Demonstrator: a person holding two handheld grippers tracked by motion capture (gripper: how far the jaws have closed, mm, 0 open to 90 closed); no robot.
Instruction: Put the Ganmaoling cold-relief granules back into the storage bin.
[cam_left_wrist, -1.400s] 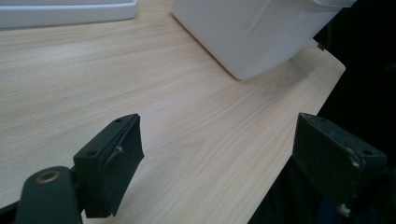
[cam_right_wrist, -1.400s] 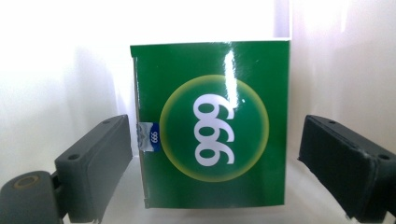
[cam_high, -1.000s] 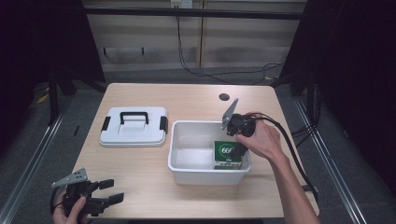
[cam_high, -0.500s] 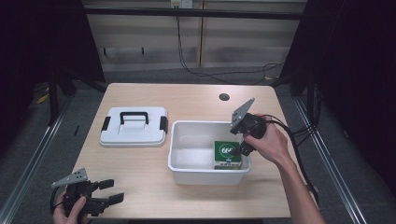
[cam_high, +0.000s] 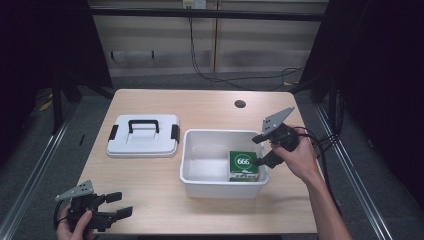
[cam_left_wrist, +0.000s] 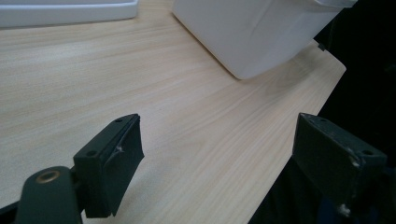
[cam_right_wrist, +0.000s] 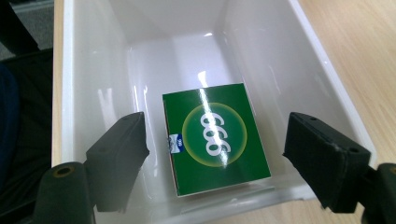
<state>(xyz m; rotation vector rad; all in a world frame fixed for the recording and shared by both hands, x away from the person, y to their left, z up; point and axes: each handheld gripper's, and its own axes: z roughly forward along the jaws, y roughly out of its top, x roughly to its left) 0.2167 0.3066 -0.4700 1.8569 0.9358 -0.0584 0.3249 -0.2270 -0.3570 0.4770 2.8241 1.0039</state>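
At the near left corner of the tabletop (cam_high: 200, 107), a hand is holding the left tool (cam_high: 120, 204) low over the wood, its jaws standing wide apart with nothing between them: released. Farther back, the white lid (cam_high: 143, 135) with its black handle is lying flat on the tabletop, just beside the bin (cam_high: 220, 189). The white bin is sitting open near the middle. The green box (cam_high: 243, 162) is lying flat on the bin's floor, face up, against its right wall. Over that right rim, the right tool (cam_high: 256, 151) is hovering above the box; its jaws have just been closing, yet they are standing apart on either side, pressing on nothing, so it is gripping nothing.
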